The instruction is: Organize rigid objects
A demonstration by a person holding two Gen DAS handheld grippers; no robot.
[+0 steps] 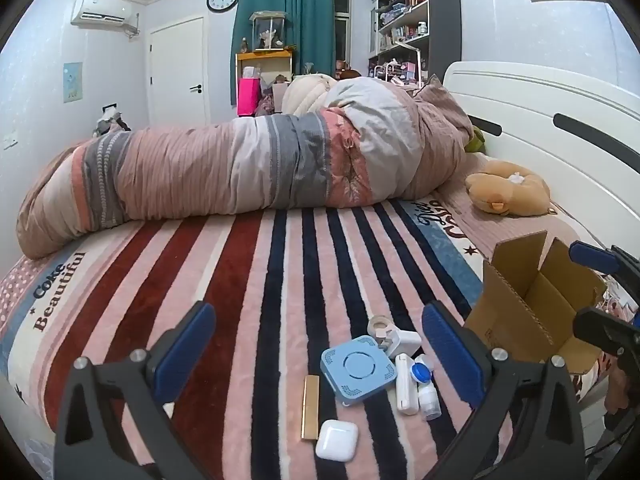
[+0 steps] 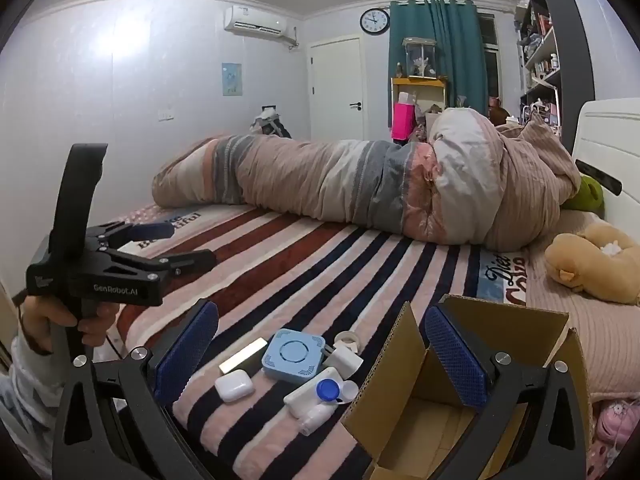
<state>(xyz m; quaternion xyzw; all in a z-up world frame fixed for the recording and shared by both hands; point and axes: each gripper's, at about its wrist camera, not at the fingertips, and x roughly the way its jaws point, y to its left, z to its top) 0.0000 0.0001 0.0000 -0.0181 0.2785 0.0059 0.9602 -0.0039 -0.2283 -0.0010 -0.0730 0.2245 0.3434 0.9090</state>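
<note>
Small rigid things lie on the striped blanket near the bed's front edge: a blue square box (image 1: pixel 357 369) (image 2: pixel 293 355), a white earbud case (image 1: pixel 337 439) (image 2: pixel 234 385), a gold bar (image 1: pixel 310 407) (image 2: pixel 243 355), a white charger (image 1: pixel 405 342) (image 2: pixel 345 357), a tape roll (image 1: pixel 380 325) (image 2: pixel 348 339), and white bottles with a blue cap (image 1: pixel 421 373) (image 2: pixel 328 389). An open cardboard box (image 1: pixel 536 304) (image 2: pixel 444 396) stands to their right. My left gripper (image 1: pixel 318 354) (image 2: pixel 176 246) is open above the pile. My right gripper (image 2: pixel 322 354) (image 1: pixel 588 288) is open, its right finger over the box.
A rolled duvet (image 1: pixel 256 168) lies across the bed's middle. A tan plush toy (image 1: pixel 508 192) (image 2: pixel 592 260) sits by the white headboard (image 1: pixel 560 120). A pink plush (image 2: pixel 616 424) lies right of the box. Door, shelves and curtain stand behind.
</note>
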